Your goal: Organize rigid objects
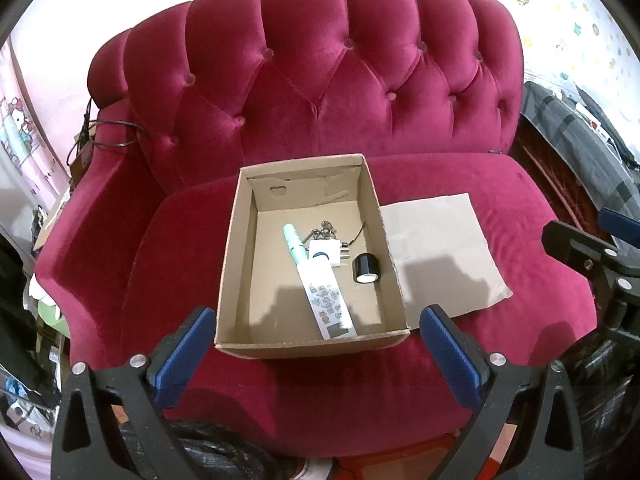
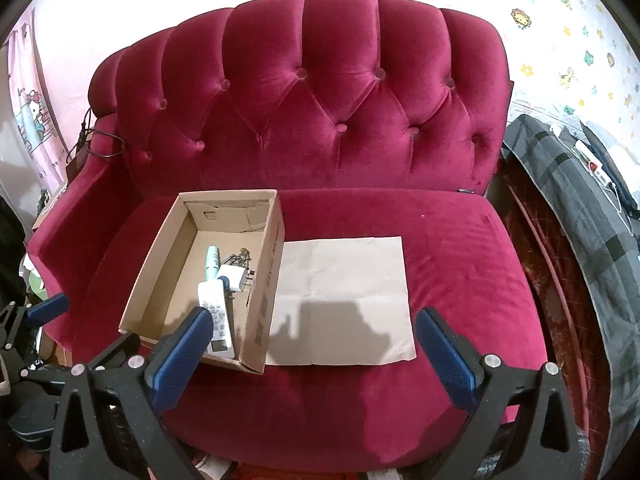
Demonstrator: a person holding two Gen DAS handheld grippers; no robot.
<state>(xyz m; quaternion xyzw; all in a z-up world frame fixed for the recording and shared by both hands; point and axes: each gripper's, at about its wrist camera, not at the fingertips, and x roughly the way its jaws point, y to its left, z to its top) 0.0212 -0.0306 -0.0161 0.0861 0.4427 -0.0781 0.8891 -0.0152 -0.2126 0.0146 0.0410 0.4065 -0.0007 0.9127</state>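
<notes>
Cardboard box (image 1: 232, 248) on a crimson sofa (image 1: 320, 80) holds a remote control (image 1: 326, 298), white plug adapter (image 1: 325, 254) and black tape roll (image 1: 366, 270); side print unreadable. Bare brown paper sheet (image 2: 344, 296) lies just right. Left gripper (image 1: 316, 344) and right gripper (image 2: 314, 344) hover near, jaws wide, empty.

Both wrist cameras look down and forward over a crimson tufted sofa (image 1: 320, 80) from just off its front edge. The left view centres the cardboard box (image 1: 232, 264) at 12 o'clock; the right view, set further right, shows it at 10 o'clock, brown paper (image 2: 344, 280) ahead.
</notes>
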